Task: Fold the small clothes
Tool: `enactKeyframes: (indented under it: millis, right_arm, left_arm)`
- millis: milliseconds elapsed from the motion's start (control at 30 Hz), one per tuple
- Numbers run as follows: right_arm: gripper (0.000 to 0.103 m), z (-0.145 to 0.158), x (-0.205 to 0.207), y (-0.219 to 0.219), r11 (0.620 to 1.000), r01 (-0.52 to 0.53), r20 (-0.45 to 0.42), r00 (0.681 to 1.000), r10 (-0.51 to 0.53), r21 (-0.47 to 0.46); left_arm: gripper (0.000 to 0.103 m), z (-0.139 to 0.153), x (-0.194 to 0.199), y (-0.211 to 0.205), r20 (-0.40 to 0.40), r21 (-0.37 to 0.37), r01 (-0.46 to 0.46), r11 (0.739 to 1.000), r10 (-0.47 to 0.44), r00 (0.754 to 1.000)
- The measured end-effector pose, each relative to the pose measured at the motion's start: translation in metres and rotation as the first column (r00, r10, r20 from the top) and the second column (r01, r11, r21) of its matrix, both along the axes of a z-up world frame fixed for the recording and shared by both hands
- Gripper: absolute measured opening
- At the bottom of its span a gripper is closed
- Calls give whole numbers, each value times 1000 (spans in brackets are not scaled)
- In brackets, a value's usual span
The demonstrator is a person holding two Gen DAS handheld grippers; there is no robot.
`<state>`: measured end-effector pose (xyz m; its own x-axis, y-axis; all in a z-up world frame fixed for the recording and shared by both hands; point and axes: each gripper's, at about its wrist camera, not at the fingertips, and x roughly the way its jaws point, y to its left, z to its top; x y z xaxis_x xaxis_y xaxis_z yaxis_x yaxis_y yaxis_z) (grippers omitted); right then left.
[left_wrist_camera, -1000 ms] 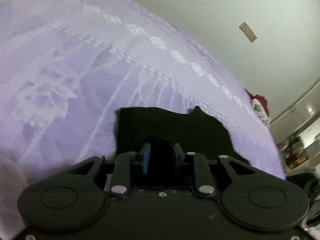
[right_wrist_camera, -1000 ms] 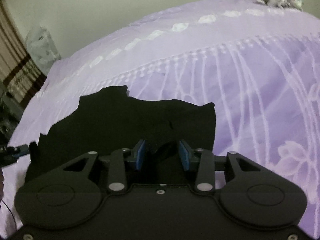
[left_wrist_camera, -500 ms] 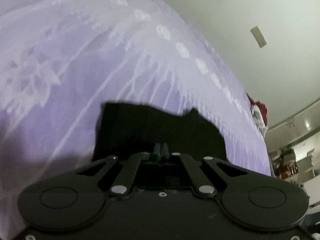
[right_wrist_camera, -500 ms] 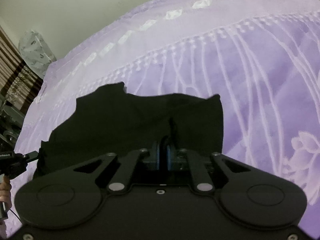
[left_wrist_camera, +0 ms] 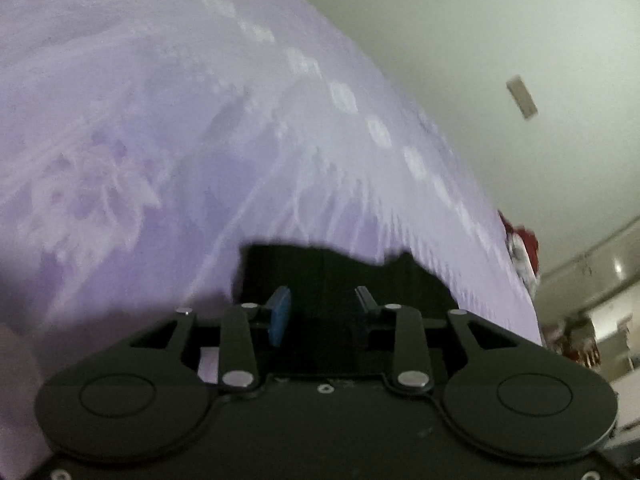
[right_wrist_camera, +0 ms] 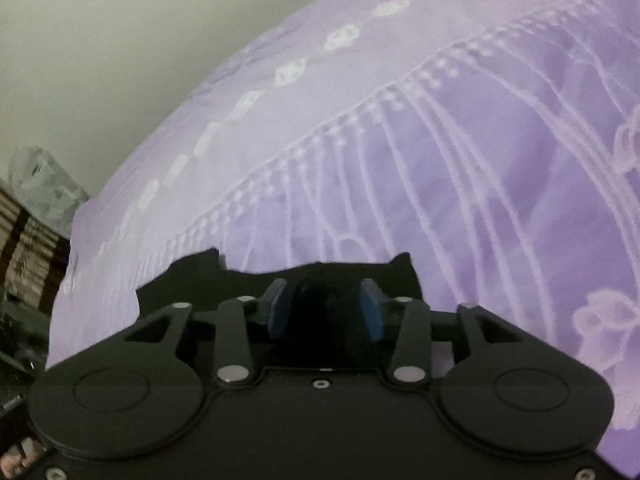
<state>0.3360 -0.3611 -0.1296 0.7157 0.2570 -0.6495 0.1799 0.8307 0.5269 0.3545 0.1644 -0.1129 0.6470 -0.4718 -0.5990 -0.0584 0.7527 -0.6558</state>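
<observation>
A small black garment [left_wrist_camera: 400, 280] lies flat on a purple embroidered bedspread [left_wrist_camera: 160, 140]. It shows just past the fingers in both wrist views, also in the right wrist view [right_wrist_camera: 188, 288]. My left gripper [left_wrist_camera: 323, 312] is open, its blue pads apart over the garment's near edge. My right gripper [right_wrist_camera: 325, 312] is also open over the near edge of the black cloth. Neither holds anything. The near part of the garment is hidden behind the gripper bodies.
The bedspread [right_wrist_camera: 480, 160] fills most of both views. A red and white bundle of cloth [left_wrist_camera: 520, 248] lies at the bed's far edge. A pale wall stands behind the bed. Striped fabric and a clear plastic bag [right_wrist_camera: 44, 188] are off the bed's left side.
Both grippers were open a second ago, shut on the garment half a second ago, and are open again now. The garment looks shorter in the right wrist view than before.
</observation>
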Motion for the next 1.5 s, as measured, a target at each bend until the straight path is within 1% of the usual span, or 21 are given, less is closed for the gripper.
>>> enactKeyframes:
  millis: [67,233,333,367,400,467,533,567,600,633,700,767,800,833,867,900,967,1067,1233,1333,1500]
  right_arm:
    - [36,-2,-8,-1,1000,-12,-2,1000,12,1]
    - [35,-1,-19,0,999,-43,-7,999,44,27]
    - [36,2,-14,6,998,-60,-14,998,60,12]
    - [36,3,-12,10,998,-64,-14,998,64,1]
    - [36,4,-8,13,998,-67,-15,998,67,-9]
    - [36,4,0,18,997,-69,-21,997,68,-23]
    - [36,2,11,24,997,-67,-38,997,65,-45]
    - [33,1,16,28,996,-69,-48,997,66,-59]
    - [11,0,21,31,995,-76,-58,996,72,-68]
    - [0,-2,26,33,995,-82,-70,995,77,-65]
    - [0,-4,31,31,998,-41,-84,996,37,-48]
    - [0,-3,32,25,1000,5,-58,998,-5,-1]
    - [0,-4,32,21,999,29,-53,998,-28,26]
    - [0,-6,32,17,996,64,-49,997,-61,60]
    - [2,-9,28,11,989,110,-41,993,-107,102]
    - [11,-11,25,6,983,136,-37,990,-133,125]
    - [28,-12,15,-2,980,153,-53,988,-148,125]
    - [30,-5,-9,-6,993,99,-26,995,-98,57]
    - [34,9,-83,-5,998,-32,29,999,34,-59]
    - [37,4,-120,-2,994,-88,-1,996,88,-60]
    - [38,-16,-135,12,990,-135,-81,988,131,-46]
  left_arm:
    - [33,-3,-2,-8,-59,-7,11,1000,-11,998]
    - [36,-7,2,-36,-194,68,17,998,-3,981]
    - [35,-7,7,-47,-185,109,15,994,6,983]
    - [29,-8,10,-51,-187,117,20,993,2,982]
    - [2,-8,13,-56,-191,138,35,990,-8,982]
    - [1,-5,16,-61,-202,184,49,982,-11,979]
    - [1,-2,19,-60,-188,173,54,983,-21,982]
    - [1,2,20,-58,-173,159,51,986,-23,985]
    - [1,4,22,-56,-160,146,44,988,-20,987]
    - [1,7,22,-51,-139,117,25,993,-9,990]
    - [1,9,29,-43,-124,59,-33,998,40,991]
    - [4,5,32,-29,-121,-15,-130,991,127,984]
    - [9,-1,33,-21,-136,-56,-174,983,165,977]
    - [17,-6,33,-16,-144,-76,-203,976,191,971]
    - [39,-10,30,-11,-145,-74,-229,971,217,965]
    - [43,-12,24,-6,-144,-55,-252,966,242,959]
    - [43,-13,12,1,-129,-25,-240,970,235,963]
    - [43,-12,-17,13,-105,-34,-191,981,187,977]
    - [44,-13,-79,15,-90,-19,-73,997,71,993]
    - [45,-24,-107,3,-116,4,-11,1000,11,993]
    - [46,-37,-127,-11,-122,18,10,1000,-8,992]
